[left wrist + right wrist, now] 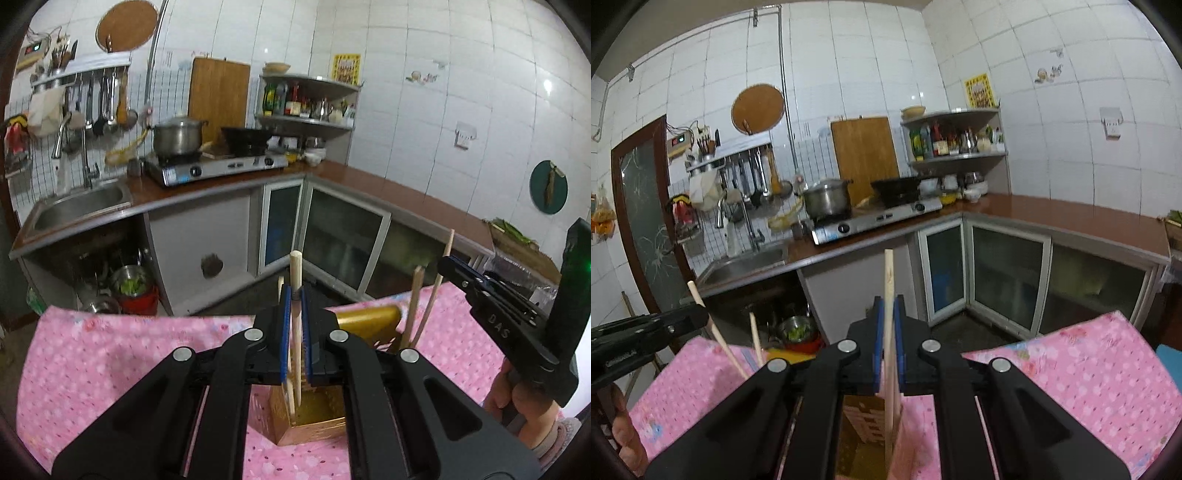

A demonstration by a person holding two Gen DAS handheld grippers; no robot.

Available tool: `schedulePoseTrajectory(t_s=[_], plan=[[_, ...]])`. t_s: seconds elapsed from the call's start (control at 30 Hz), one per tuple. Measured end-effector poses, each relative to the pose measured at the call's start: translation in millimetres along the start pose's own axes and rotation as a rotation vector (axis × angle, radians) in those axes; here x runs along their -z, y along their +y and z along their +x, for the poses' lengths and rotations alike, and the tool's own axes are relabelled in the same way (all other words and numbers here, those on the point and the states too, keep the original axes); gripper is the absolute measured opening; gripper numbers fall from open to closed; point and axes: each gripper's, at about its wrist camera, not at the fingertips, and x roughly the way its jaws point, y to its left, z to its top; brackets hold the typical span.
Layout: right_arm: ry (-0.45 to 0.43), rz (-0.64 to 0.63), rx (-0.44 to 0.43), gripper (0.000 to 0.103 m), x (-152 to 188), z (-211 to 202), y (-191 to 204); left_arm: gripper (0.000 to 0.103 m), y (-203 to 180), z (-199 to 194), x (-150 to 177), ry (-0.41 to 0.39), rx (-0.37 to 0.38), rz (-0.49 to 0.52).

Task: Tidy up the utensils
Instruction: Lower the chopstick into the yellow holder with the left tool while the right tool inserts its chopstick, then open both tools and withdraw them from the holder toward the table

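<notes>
Left wrist view: both grippers, left [294,314] and right [888,332], each clamp a chopstick [295,269] upright, seemingly for dropping into the holder [314,428].

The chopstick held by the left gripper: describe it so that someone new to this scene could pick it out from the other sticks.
Start at the pink tablecloth and find the gold square holder standing on it. Directly above the holder, the left gripper is shut on one pale wooden chopstick held upright. Unlike the sticks to its right, it sits between blue pads.
</notes>
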Motion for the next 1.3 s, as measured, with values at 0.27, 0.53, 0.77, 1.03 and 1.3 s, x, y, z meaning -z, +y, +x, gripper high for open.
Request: schedulePoseTrajectory(t_s=[0.27,0.53,0.77,1.03,1.3], plan=[[0.05,-0.011,-0.016,0.006,27,12,-5,0.004,14,22,26,0.047,-0.007,-0.048],[0.1,0.005,-0.044,0.036,32,5,-6,0.035,16,10,30,0.077,-0.045,-0.066],[0.117,0.006,-0.031,0.046,34,-39,-12,0.08,23,-34,40,0.099,-0.031,-0.125],[0.263,-0.027,-0.013,0.05,87,-82,-21,0.097,34,-67,80,0.159,-0.024,-0.163],[0.405,-0.027,0.032,0.05,154,-94,-30,0.097,27,-68,138,0.259,-0.043,-0.173]])
